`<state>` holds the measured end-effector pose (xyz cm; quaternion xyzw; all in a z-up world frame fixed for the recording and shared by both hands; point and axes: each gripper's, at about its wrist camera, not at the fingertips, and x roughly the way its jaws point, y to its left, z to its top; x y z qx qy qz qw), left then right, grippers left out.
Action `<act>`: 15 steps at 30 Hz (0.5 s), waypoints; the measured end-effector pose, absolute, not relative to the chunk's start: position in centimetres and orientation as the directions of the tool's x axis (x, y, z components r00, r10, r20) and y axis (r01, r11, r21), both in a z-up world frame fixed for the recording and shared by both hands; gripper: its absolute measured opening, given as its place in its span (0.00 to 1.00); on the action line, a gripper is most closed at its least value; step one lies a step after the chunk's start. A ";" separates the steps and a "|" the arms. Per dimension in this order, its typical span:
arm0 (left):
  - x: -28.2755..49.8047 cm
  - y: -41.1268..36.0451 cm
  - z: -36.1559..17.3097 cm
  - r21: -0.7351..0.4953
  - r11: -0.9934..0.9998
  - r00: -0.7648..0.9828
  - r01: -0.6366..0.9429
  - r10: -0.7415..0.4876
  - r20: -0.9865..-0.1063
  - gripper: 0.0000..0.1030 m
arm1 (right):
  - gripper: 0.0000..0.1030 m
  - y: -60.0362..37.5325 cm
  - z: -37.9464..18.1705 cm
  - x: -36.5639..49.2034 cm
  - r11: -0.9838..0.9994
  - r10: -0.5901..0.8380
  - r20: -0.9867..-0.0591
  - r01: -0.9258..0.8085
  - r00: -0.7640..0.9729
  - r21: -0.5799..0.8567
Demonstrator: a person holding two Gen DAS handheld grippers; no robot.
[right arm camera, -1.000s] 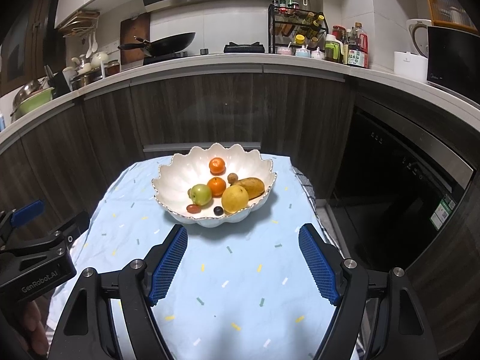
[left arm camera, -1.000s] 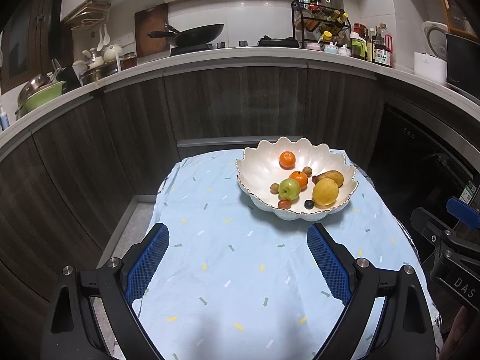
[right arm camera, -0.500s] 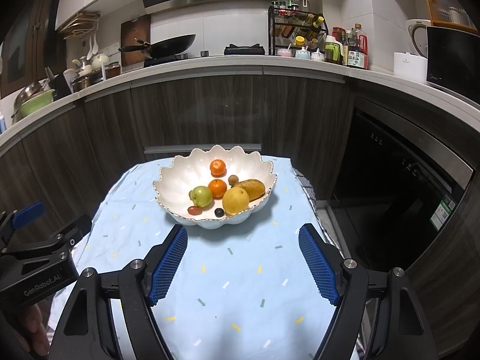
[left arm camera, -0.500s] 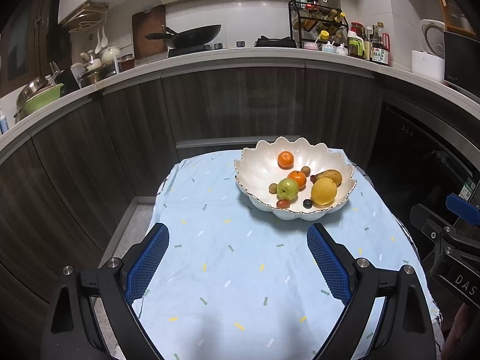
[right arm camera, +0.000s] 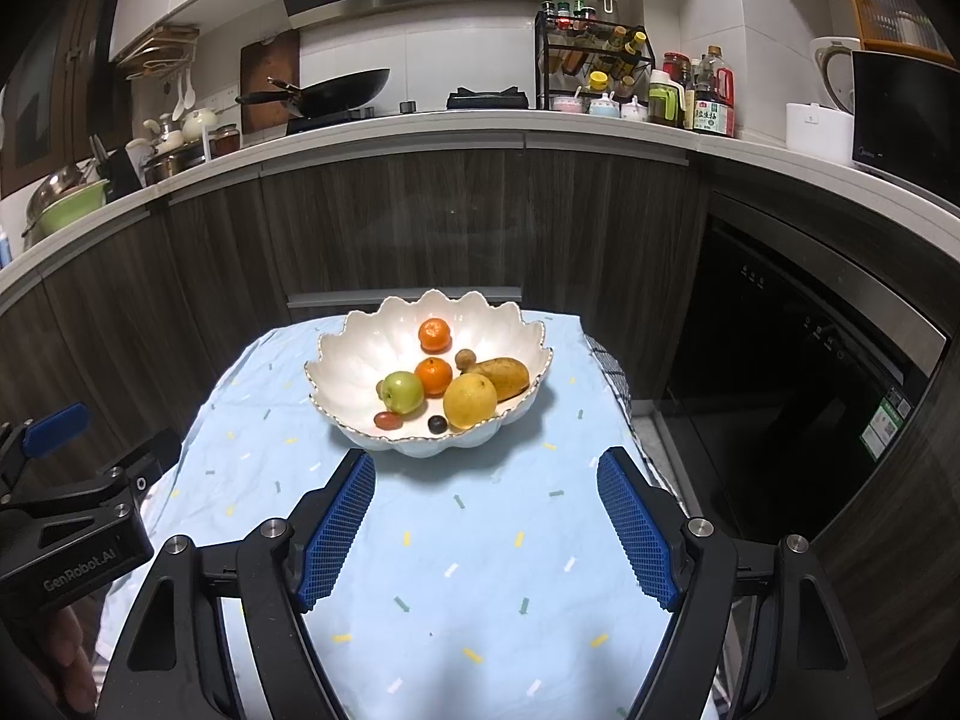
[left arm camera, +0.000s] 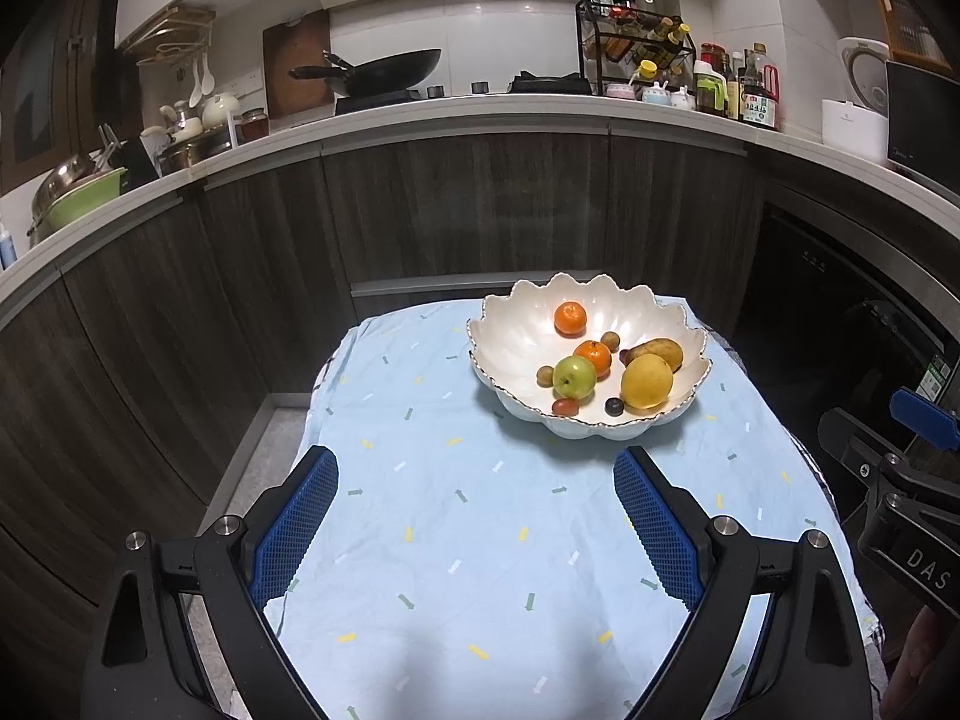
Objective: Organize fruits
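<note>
A white scalloped bowl (left arm camera: 510,336) (right arm camera: 354,354) stands at the far side of a table under a light blue cloth (left arm camera: 480,528) (right arm camera: 456,546). It holds two tangerines (left arm camera: 569,318) (right arm camera: 434,335), a green apple (left arm camera: 574,377) (right arm camera: 402,391), a yellow orange (left arm camera: 646,381) (right arm camera: 470,401), a brown pear (left arm camera: 655,351) (right arm camera: 503,376) and several small fruits. My left gripper (left arm camera: 474,531) is open and empty above the cloth, short of the bowl. My right gripper (right arm camera: 486,528) is open and empty, just in front of the bowl.
A dark wood kitchen counter (left arm camera: 480,120) curves behind the table, with a wok, a bottle rack and dishes on it. A dark oven front (right arm camera: 810,372) is to the right. The other gripper's body shows at each view's edge (left arm camera: 900,498) (right arm camera: 66,516).
Both grippers have drifted slightly; the bowl sits a little lower and nearer in the views. Both stay open and empty, and the fruit has not moved.
</note>
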<state>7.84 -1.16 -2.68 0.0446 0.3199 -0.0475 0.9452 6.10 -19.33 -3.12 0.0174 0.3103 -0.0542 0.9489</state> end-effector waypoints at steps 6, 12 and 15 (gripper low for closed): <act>7.9 -1.3 -2.7 0.054 0.991 0.789 0.119 -0.061 -0.612 0.92 | 0.75 -19.4 -3.1 6.1 0.994 -0.089 -0.592 0.112 0.801 0.002; 7.9 -1.3 -2.7 0.053 0.991 0.787 0.120 -0.063 -0.613 0.92 | 0.75 -19.3 -3.1 6.0 0.994 -0.089 -0.593 0.111 0.800 0.001; 7.9 -1.3 -2.6 0.055 0.991 0.789 0.120 -0.062 -0.612 0.92 | 0.75 -19.4 -3.1 6.0 0.994 -0.087 -0.593 0.110 0.800 0.002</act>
